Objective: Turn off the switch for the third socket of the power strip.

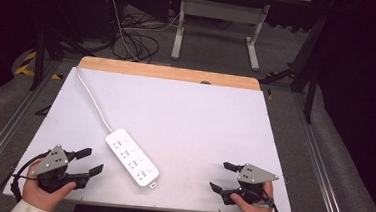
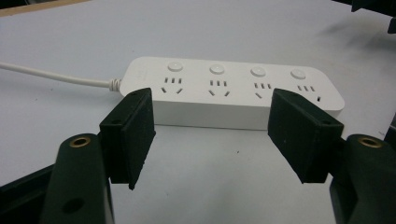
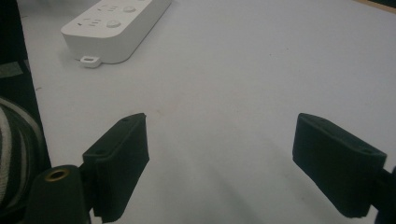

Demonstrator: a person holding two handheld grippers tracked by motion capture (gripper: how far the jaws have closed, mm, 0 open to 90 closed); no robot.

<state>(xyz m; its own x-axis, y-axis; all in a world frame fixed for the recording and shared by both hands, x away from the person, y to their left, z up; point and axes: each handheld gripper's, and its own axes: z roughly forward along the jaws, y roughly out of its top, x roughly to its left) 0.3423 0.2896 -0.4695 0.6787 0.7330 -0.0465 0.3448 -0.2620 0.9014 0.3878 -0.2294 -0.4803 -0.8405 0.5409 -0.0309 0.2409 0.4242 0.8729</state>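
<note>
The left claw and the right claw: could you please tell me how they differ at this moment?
The left claw sits close to the power strip and points at its long side; the right claw is farther from it, facing bare white table. The left claw lies at the table's near-left corner, the right at its near-right. Both are open, empty and hand-held.

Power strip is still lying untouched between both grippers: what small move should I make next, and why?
Probably ease the left gripper forward toward the power strip. Its jaws stand open with nothing between them, and the left gripper view looks straight at the strip's long side, close ahead. The right gripper, also open, sits farther off over the bare white table.
</note>
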